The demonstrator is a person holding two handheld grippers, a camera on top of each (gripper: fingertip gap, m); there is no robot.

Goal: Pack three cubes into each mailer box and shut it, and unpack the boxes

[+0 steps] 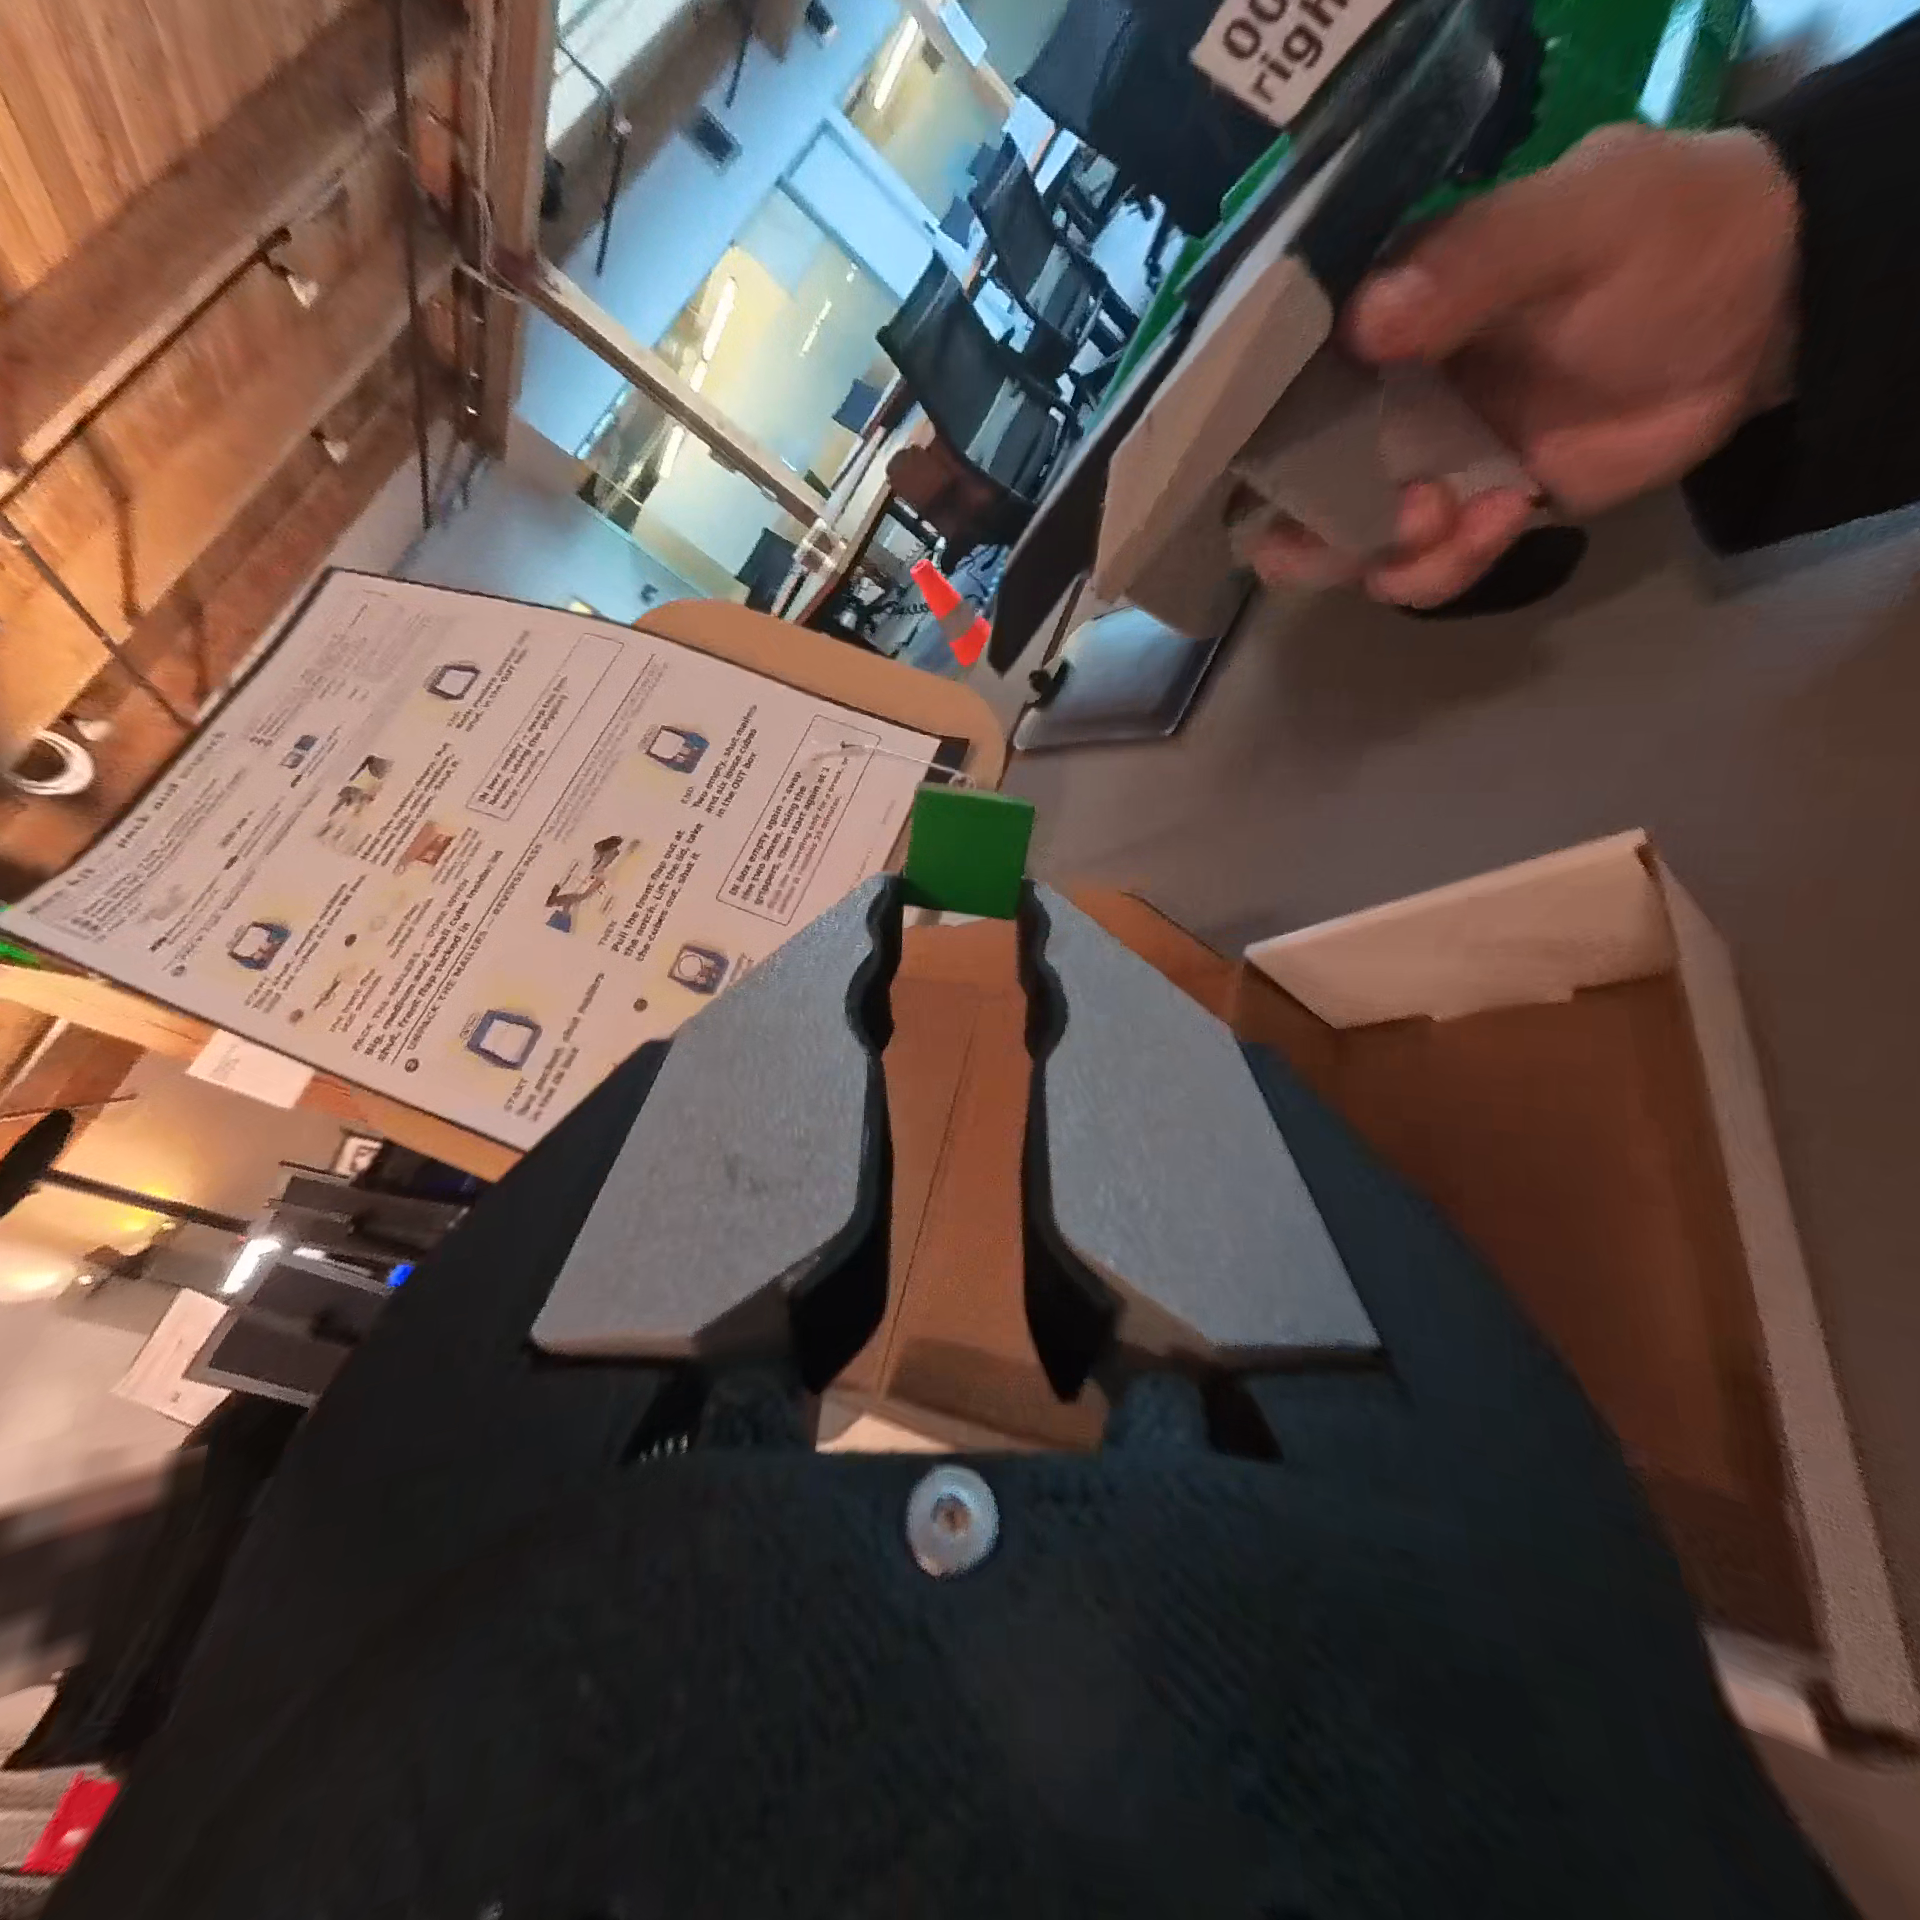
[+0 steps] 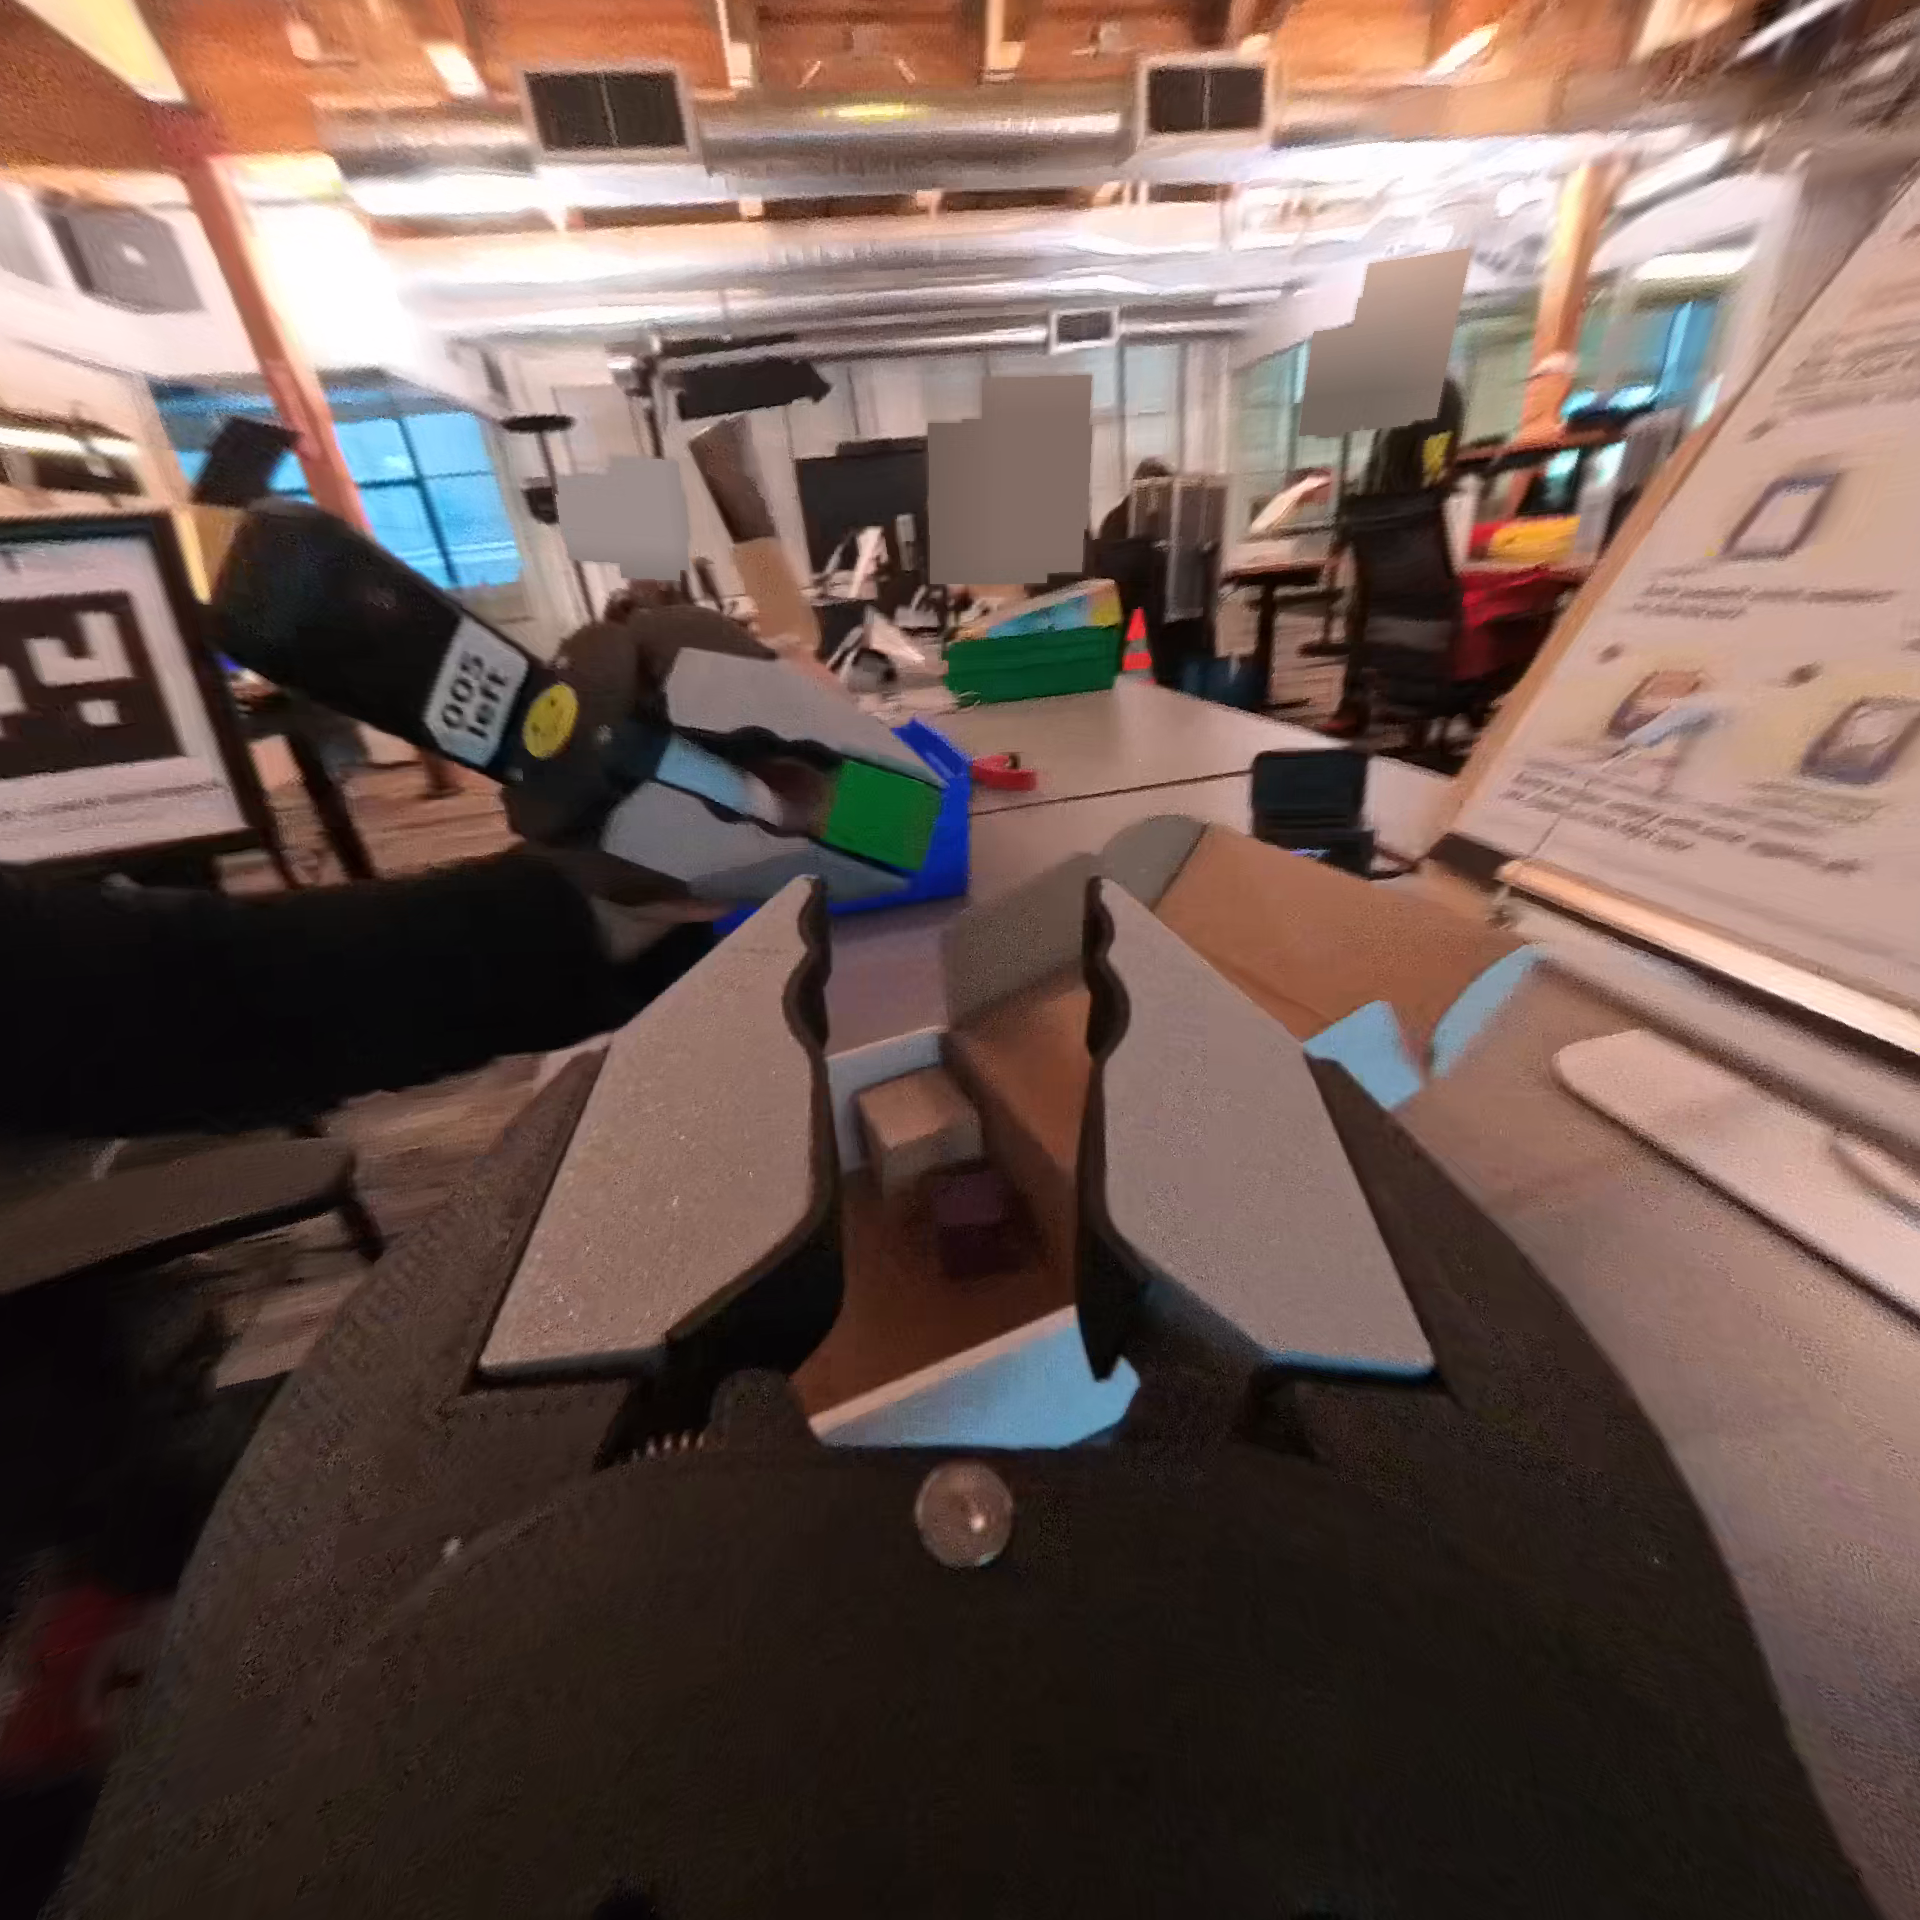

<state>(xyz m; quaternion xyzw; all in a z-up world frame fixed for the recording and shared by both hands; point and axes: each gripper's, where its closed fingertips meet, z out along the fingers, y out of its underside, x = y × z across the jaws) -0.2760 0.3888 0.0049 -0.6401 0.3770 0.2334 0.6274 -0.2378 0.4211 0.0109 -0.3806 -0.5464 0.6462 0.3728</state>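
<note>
My left gripper [image 1: 961, 899] is shut on a green cube [image 1: 966, 852] and holds it in the air above an open brown mailer box [image 1: 1538, 1174] with white edges. The right wrist view shows that gripper [image 2: 914, 826] and the green cube [image 2: 883, 816] at the left, raised over the table. My right gripper [image 2: 956, 904] is open and empty, above the open mailer box [image 2: 1309, 935]. Inside that box lie a tan cube [image 2: 914, 1127] and a dark purple cube [image 2: 971, 1216]. In the left wrist view a hand holds the right gripper [image 1: 1247, 447] at the upper right.
A printed instruction sheet on a board [image 1: 488, 831] leans behind the box; it also shows in the right wrist view [image 2: 1714, 707]. A blue bin [image 2: 935, 821] sits behind the left gripper. A grey table [image 2: 1143, 738] carries green boxes [image 2: 1029, 660]. People and chairs stand far back. Some 6 centimetres of space lies between my two pairs of fingers.
</note>
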